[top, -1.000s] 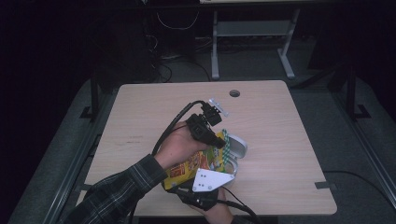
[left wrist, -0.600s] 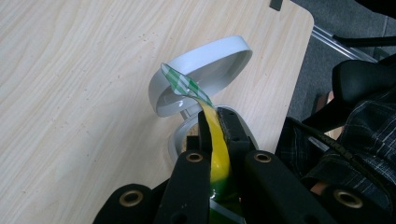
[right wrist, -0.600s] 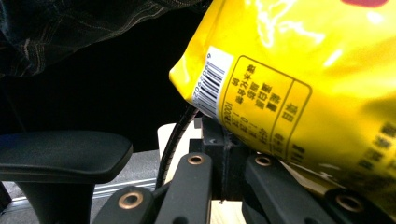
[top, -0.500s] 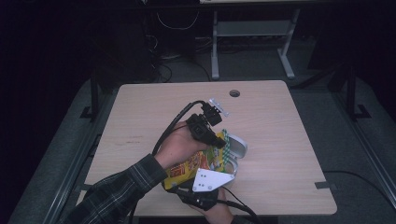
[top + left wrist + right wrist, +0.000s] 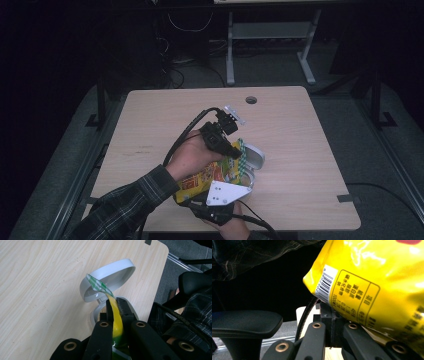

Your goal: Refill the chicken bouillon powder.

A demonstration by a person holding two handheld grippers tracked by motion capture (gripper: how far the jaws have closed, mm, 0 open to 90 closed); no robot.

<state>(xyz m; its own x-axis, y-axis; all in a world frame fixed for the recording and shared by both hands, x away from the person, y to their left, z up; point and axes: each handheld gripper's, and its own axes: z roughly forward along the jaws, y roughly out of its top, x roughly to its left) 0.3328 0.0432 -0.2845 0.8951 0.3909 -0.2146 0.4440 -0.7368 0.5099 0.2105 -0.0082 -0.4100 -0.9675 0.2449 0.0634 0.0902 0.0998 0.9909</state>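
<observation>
The yellow bag [image 5: 212,175] is hanging between the two grippers, above a white tin [image 5: 100,315] whose lid [image 5: 110,277] is standing open. In the left gripper view the left gripper [image 5: 113,311] is pinching the bag's top edge: the jaws are closed narrow on the yellow film, and the green-checked corner [image 5: 96,285] is sticking out just past the tips, curling toward the lid. The tin's open mouth is lying directly beyond those tips. The right gripper [image 5: 332,315] is gripping the bag's lower end; the printed panel and barcode [image 5: 324,285] are bulging just above and to the right of its jaws, which are drawn close together on the bag.

Judging from this, the lid is already off the mouth and the bag is already raised and tilted over it; what seems left is getting the contents to fall into the tin, then setting the bag down and shutting the lid.

Much is staying uncertain. Whether the bag's top is torn open I cannot tell, since the left jaws are covering it. Nothing is visibly pouring. The tin's inside is mostly masked by the jaws and film. In the high view the hand [image 5: 187,157] and bag are hiding most of the tin, and the right gripper's tips are buried under the bag, with a dark chair [image 5: 244,322] beside them.
</observation>
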